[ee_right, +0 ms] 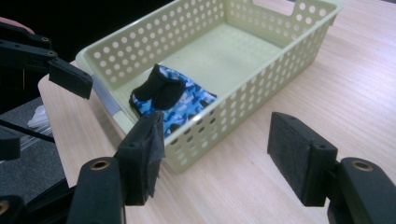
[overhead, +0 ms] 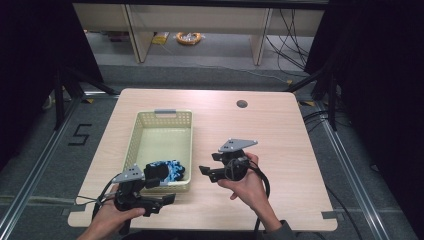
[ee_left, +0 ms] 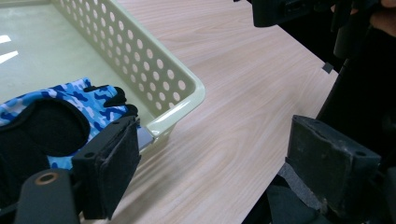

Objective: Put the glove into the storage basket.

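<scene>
A pale green perforated basket (overhead: 150, 131) stands on the left half of the table. A blue camouflage and black glove (overhead: 169, 170) lies crumpled in its near end, also seen as the glove (ee_left: 79, 100) and the glove (ee_right: 182, 100). My left gripper (overhead: 161, 190) is at the basket's near right corner. It is open, with one jaw over the rim beside the glove and the other over the table. In the left gripper view its fingertips (ee_left: 112, 168) frame bare wood and the basket corner (ee_left: 187, 93). My right gripper (overhead: 210, 163) hovers open just right of the basket, with nothing between its jaws.
The wooden table (overhead: 285, 140) has a round cable hole (overhead: 242, 104) at the back. A grey handle (overhead: 165, 112) sits on the basket's far rim. Metal floor rails run along both sides of the table, and desks and cables stand beyond it.
</scene>
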Demonstrator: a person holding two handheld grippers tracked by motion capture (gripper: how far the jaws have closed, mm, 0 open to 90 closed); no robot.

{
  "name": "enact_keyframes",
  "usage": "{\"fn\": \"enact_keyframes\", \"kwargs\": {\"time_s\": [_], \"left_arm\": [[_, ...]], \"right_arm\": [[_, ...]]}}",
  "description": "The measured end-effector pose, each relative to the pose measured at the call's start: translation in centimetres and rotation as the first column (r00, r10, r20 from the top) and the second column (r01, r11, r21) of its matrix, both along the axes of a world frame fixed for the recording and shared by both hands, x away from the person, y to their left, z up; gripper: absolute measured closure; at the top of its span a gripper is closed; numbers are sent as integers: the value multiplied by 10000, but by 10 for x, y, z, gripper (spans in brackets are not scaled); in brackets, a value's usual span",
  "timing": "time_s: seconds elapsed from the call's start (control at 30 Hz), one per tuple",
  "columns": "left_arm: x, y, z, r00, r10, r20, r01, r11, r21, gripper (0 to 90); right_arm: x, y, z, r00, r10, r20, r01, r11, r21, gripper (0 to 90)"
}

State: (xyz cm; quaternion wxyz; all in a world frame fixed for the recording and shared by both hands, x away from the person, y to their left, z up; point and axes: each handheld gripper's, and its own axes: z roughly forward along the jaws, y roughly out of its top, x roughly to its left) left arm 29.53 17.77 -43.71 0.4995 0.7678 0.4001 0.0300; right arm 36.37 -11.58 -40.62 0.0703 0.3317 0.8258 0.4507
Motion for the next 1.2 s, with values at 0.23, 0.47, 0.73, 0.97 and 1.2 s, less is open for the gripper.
{"fn": "enact_keyframes", "kwargs": {"time_s": [0.23, 0.47, 0.73, 0.97, 1.2], "left_arm": [[-5, -2, -7, 9997, -130, 206, 132, 9999, -86, 164], [-11, -4, -13, 9995, -172, 270, 165, 9996, 250, 164], [-19, -11, -23, 9982, -447, 396, 427, 9979, 495, 164], [-25, -12, -32, 9976, -600, 344, 571, 9952, 794, 166], [-29, -12, -40, 9983, -540, 203, 518, 9939, 970, 167]], "right_arm": [[-2, -14, -9, 9999, -78, 152, 80, 9999, -88, 365], [-9, -22, -17, 9992, -337, -226, 337, 9994, -27, 359], [-19, -31, -24, 9981, -471, -390, 468, 9989, -82, 356], [-26, -40, -35, 9987, -426, -291, 422, 9990, -130, 346], [-39, -47, -42, 9966, -685, -463, 690, 9976, 94, 337]]}}
